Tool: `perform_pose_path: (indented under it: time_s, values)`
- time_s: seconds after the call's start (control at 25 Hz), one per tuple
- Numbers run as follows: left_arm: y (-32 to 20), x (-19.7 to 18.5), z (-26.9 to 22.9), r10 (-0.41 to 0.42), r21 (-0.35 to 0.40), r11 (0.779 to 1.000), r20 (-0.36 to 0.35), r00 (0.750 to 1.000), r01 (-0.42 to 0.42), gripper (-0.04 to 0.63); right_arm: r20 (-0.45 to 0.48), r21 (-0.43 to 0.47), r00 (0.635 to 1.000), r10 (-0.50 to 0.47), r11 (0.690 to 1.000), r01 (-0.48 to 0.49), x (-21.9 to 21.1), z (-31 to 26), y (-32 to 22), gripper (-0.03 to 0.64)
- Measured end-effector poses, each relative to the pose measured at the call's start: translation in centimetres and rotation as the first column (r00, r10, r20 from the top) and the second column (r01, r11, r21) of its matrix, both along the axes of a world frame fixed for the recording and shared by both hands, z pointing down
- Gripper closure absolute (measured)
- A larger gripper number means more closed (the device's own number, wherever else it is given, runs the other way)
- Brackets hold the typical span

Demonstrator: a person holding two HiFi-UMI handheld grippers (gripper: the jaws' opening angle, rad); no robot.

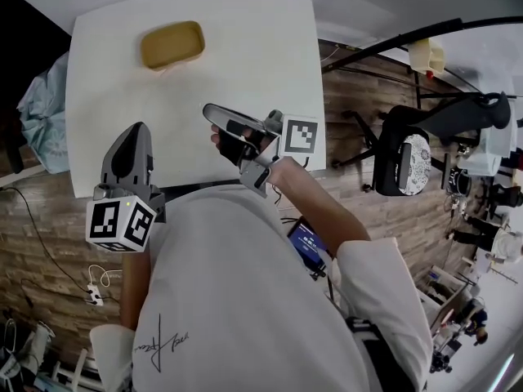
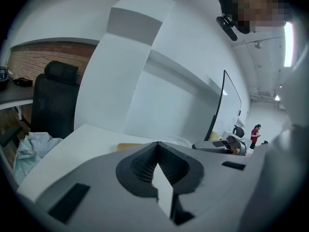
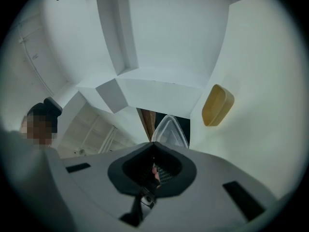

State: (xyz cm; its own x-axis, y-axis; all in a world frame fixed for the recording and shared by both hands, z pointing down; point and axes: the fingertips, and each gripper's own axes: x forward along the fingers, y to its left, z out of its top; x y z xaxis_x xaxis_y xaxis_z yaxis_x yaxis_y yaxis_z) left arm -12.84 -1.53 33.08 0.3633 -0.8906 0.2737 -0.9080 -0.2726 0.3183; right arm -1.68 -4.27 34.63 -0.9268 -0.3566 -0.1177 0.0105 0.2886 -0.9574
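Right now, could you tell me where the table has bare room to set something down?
The white table is bare right of the yellow tray and across its middle. The near edge is crowded by the left gripper and right gripper.

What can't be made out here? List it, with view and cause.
Left gripper view: the yellow tray is all but a strip hidden behind the left gripper.
Head view: the near edge of the table is covered by the person's shirt.
Right gripper view: a pinkish bit inside the right gripper is too small to name; a pale pointed shape is cut off below by that gripper.
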Motion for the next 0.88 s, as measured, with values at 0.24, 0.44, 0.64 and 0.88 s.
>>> perform_pose_path:
  time_s: [0.24, 0.44, 0.64, 0.88]
  values:
    - [0.6, 0.2, 0.0, 0.01, 0.006, 1.0, 0.011, 1.0, -0.01, 0.589, -0.003, 0.01, 1.0, 0.019, 1.0, -0.019, 0.5, -0.2, 0.0, 0.606]
    - [1.1, 0.0, -0.3, 0.01, 0.017, 1.0, 0.01, 1.0, -0.01, 0.589, -0.01, 0.024, 1.0, 0.029, 0.999, -0.029, 0.4, -0.3, -0.2, 0.606]
    - [1.6, 0.2, -0.3, 0.002, 0.022, 1.0, 0.006, 1.0, -0.002, 0.589, -0.006, 0.022, 1.0, 0.023, 1.0, -0.022, 0.5, -0.7, 0.1, 0.606]
    - [1.9, 0.8, 0.1, 0.029, 0.011, 1.0, -0.004, 1.0, -0.029, 0.589, -0.023, 0.034, 0.998, 0.053, 0.998, -0.052, 1.2, -0.8, 0.1, 0.606]
